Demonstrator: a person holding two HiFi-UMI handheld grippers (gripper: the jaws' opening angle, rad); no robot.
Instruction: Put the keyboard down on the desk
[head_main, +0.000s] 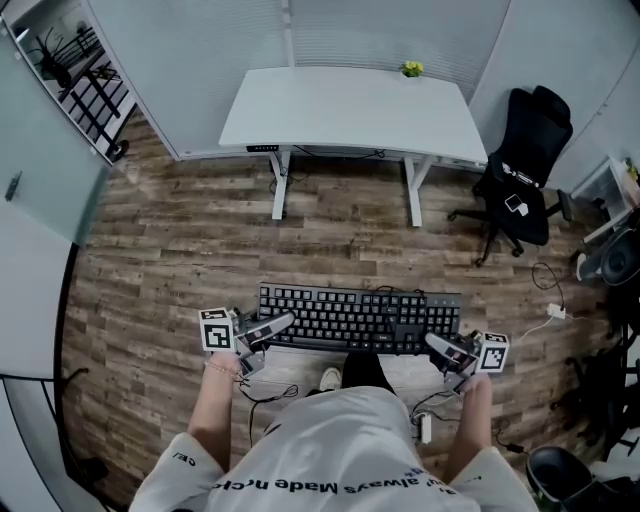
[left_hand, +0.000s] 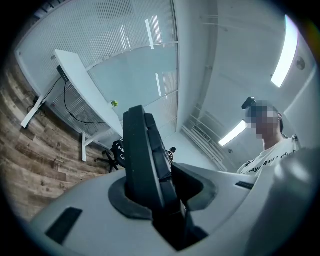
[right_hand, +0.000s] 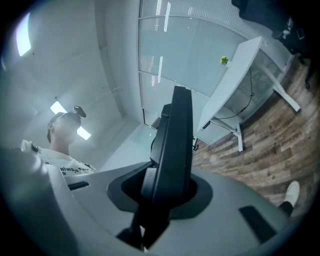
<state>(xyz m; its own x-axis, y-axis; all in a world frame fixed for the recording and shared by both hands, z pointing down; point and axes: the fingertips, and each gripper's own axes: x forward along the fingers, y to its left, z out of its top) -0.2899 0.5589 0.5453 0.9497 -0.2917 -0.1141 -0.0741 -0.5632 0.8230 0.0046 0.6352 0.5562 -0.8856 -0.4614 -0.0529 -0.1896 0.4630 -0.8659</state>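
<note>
A black keyboard (head_main: 355, 318) hangs level in the air over the wooden floor, close in front of the person. My left gripper (head_main: 272, 327) is shut on its left end, and my right gripper (head_main: 437, 346) is shut on its right end. In the left gripper view the keyboard (left_hand: 142, 160) stands edge-on between the jaws. The right gripper view shows the keyboard (right_hand: 175, 145) edge-on in the same way, clamped in the jaws. The white desk (head_main: 350, 112) stands farther ahead, well beyond the keyboard.
A small green thing (head_main: 411, 69) sits at the desk's far right edge. A black office chair (head_main: 522, 170) stands right of the desk. A wire rack (head_main: 85, 85) is at the far left. Cables and a plug (head_main: 555, 311) lie on the floor at the right.
</note>
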